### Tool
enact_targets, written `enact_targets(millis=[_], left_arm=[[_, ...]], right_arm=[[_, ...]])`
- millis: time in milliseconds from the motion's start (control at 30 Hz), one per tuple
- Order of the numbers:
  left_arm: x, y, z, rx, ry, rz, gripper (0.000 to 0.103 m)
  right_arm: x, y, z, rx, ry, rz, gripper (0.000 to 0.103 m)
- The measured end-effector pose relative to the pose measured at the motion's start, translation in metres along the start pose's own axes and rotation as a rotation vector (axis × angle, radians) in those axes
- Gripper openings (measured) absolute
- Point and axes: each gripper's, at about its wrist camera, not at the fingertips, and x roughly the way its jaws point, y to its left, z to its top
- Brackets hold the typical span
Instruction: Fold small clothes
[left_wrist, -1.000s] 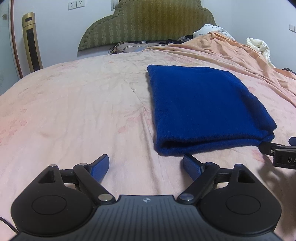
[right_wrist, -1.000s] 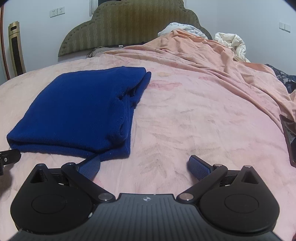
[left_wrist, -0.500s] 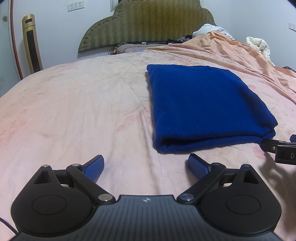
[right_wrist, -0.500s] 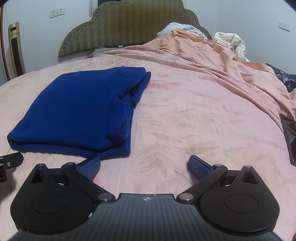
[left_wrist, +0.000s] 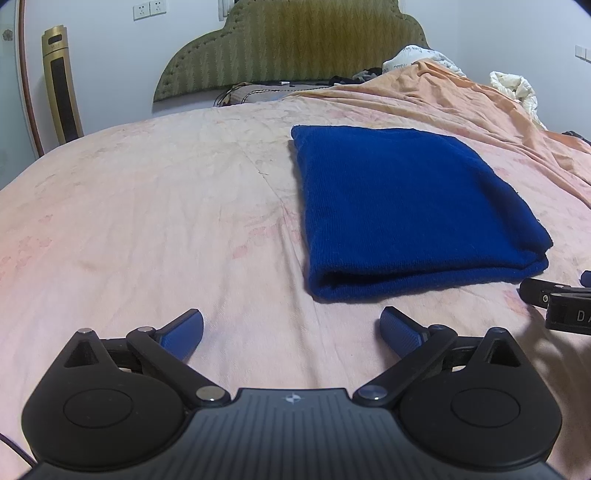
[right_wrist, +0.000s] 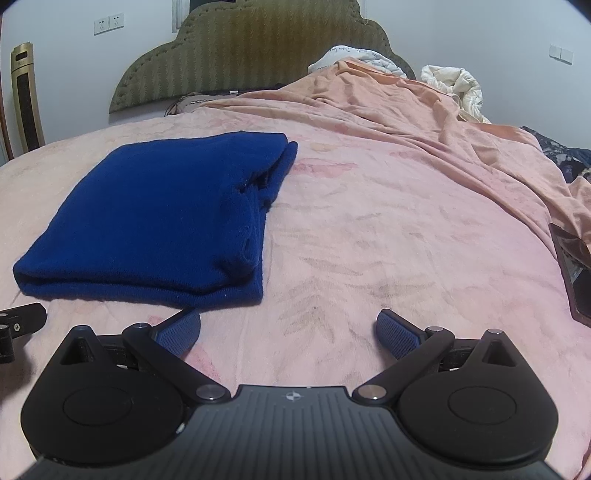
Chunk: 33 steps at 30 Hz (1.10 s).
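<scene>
Both grippers, left (left_wrist: 291, 328) and right (right_wrist: 288, 330), are spread wide and hold nothing. Over the last second they have drawn back a little from the blue garment (left_wrist: 402, 206), which has not shifted; the left one has opened further. That garment lies folded into a neat rectangle on the pink bedspread (left_wrist: 147, 221), just ahead of both tools. Judging by this retreat, the fold looks finished.
</scene>
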Motion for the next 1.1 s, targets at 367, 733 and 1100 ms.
enact_targets(millis=[367,733,1100], left_arm=[[-0.0009,0.0007,-0.0012,-0.003,-0.002,-0.006,0.103],[-0.0049,0.0018,-0.0012,0.014,0.008,-0.010,0.103],[-0.0045,0.0013,-0.0010,0.014,0.009,-0.010,0.103]], right_arm=[[0.0002,-0.0007,0.0004,0.002,0.000,0.002,0.103],[-0.0038,0.0030,-0.0028,0.008,0.001,-0.003,0.103],[-0.0028,0.0012,-0.0030,0.017,0.001,0.006,0.103]])
